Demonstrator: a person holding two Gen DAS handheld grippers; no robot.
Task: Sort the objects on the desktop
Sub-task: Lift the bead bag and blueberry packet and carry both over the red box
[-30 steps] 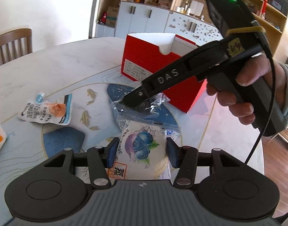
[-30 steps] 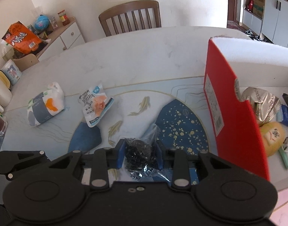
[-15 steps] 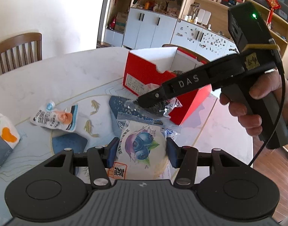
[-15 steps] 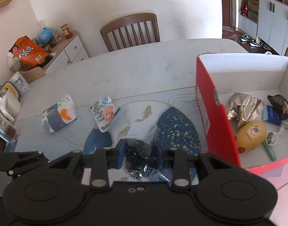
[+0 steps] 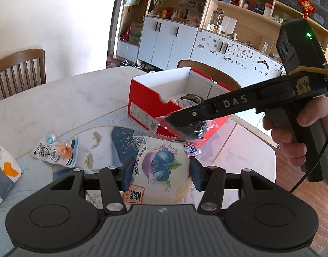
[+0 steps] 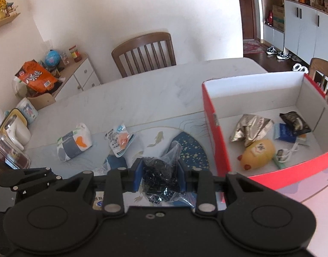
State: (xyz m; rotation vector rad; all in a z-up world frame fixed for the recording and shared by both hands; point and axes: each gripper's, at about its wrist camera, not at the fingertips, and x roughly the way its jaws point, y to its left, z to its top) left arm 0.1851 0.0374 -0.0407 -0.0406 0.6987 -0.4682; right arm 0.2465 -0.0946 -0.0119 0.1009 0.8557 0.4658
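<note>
Carrying two packets above the marble table [image 6: 142, 98], one clamped in each gripper.
At nine o'clock in the right wrist view a tissue pack [image 6: 75, 142] and a white snack pouch [image 6: 120, 138] lie on the table; the left gripper [image 5: 160, 171] grips a blueberry snack packet [image 5: 161, 167]; the right gripper [image 6: 159, 175] pinches a clear bag of small black parts [image 6: 160, 174]; at three o'clock stands the red box [image 6: 215, 137], holding a foil packet [image 6: 249, 128] and a yellow toy [image 6: 259, 152].
</note>
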